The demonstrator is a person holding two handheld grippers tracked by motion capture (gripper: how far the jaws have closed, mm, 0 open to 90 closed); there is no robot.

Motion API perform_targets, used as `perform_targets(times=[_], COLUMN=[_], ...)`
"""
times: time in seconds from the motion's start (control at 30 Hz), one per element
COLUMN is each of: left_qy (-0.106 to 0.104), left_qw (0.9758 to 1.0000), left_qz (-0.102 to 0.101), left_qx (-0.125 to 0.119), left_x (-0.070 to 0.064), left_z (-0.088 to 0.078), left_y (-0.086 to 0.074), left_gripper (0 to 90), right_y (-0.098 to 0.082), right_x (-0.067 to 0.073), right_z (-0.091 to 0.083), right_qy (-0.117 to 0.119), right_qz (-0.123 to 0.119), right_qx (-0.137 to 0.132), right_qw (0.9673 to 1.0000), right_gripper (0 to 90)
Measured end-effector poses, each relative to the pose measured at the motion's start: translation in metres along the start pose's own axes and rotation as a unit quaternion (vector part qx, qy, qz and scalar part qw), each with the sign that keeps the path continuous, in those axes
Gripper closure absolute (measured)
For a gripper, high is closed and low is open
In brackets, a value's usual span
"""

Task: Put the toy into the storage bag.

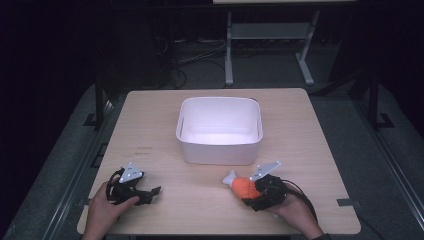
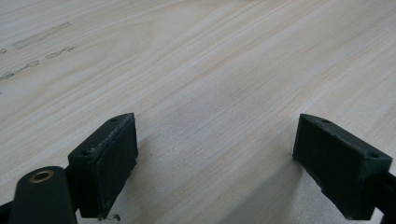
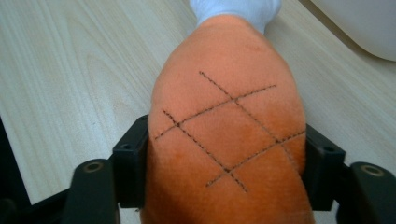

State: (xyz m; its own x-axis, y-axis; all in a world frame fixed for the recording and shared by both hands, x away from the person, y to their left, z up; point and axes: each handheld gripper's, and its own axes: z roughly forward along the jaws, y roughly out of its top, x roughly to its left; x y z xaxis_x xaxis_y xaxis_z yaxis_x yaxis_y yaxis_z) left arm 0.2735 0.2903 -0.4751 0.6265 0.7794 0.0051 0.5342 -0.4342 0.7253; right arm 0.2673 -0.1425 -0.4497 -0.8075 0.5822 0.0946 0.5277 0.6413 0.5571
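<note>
My right hand-held gripper (image 1: 255, 192), near the table's (image 1: 310, 150) front edge, clamps the orange plush drumstick (image 3: 229, 135), pointing toward the white bin (image 1: 220, 150) just beyond; my left hand-held gripper (image 2: 219, 158) gapes empty.

Plush drumstick (image 3: 229, 140): lower end cut off by the bottom edge of the right gripper view, white tip cropped at the top. White bin (image 3: 359, 23): corner only, rest out of frame. Printed marks on table (image 1: 142, 149) too small to read, possibly text.
</note>
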Motion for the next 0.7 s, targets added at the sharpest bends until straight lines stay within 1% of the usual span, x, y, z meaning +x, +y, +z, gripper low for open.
perform_targets(times=[0.27,0.57,0.7], left_qy=[0.0,0.0,0.0], left_qw=[1.0,1.0,1.0], left_qz=[0.0,0.0,0.0], left_qx=[0.0,0.0,0.0], left_x=[0.0,0.0,0.0], left_z=[0.0,0.0,0.0], left_y=[0.0,0.0,0.0], left_gripper=[13.1,13.1,13.1], right_y=[-0.001,-0.005,-0.007], right_x=[-0.004,-0.013,-0.015], right_z=[-0.004,-0.016,-0.019], right_qy=[0.009,0.0,-0.004], right_qz=[-0.005,-0.004,-0.004], right_qx=[-0.003,-0.007,-0.007], right_qw=[0.9999,1.0,1.0], right_gripper=[31.9,31.0,31.0])
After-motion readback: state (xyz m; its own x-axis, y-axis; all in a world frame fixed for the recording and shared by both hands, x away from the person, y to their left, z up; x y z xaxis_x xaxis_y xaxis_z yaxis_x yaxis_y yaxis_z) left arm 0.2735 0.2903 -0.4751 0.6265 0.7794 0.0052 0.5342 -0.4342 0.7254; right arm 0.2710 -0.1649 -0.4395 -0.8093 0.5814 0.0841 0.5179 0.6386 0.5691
